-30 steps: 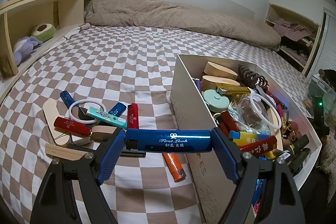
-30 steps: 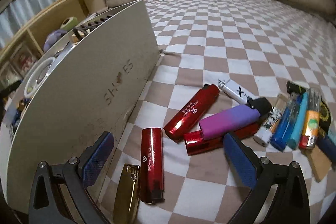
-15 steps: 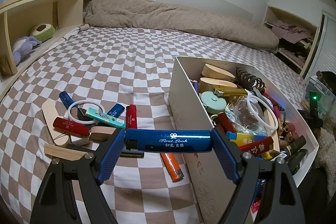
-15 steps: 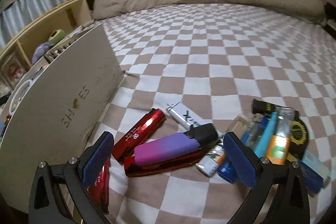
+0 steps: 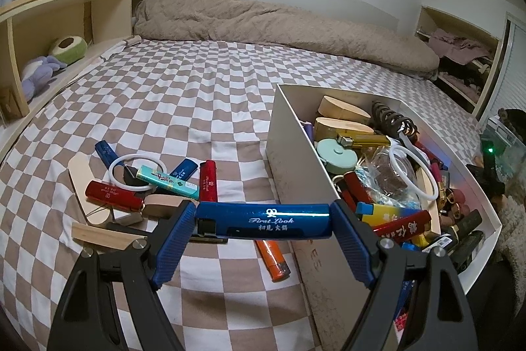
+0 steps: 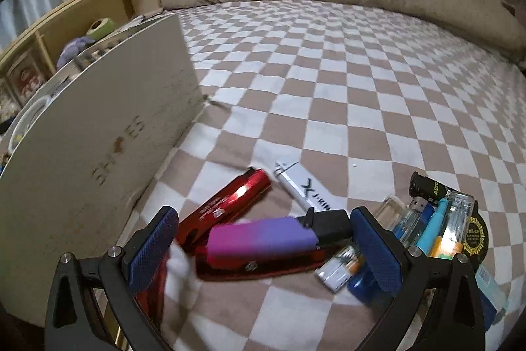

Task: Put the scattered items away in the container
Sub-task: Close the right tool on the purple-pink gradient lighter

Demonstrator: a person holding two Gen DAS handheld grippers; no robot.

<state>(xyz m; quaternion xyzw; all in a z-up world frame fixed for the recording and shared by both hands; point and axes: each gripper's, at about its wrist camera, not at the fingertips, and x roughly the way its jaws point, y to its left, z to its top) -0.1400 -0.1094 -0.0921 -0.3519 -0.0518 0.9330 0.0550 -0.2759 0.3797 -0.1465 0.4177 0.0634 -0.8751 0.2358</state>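
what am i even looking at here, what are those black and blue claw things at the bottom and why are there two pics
Those claws are hand-held grippers, one in each of a person's hands, each with a wide-angle camera looking forward along its two fingers. So each picture is one gripper's own view of the same checkered bed.

In the left view, the left gripper is shut on a blue lighter, clamped end to end between its blue pads. Beside it stands a white box already full of lighters and small items. More lighters lie loose on the bed to its left, such as a red lighter.

In the right view, the right gripper is open and holds nothing. Its fingers straddle a purple lighter lying on another pile. The box's outer wall is at the left.
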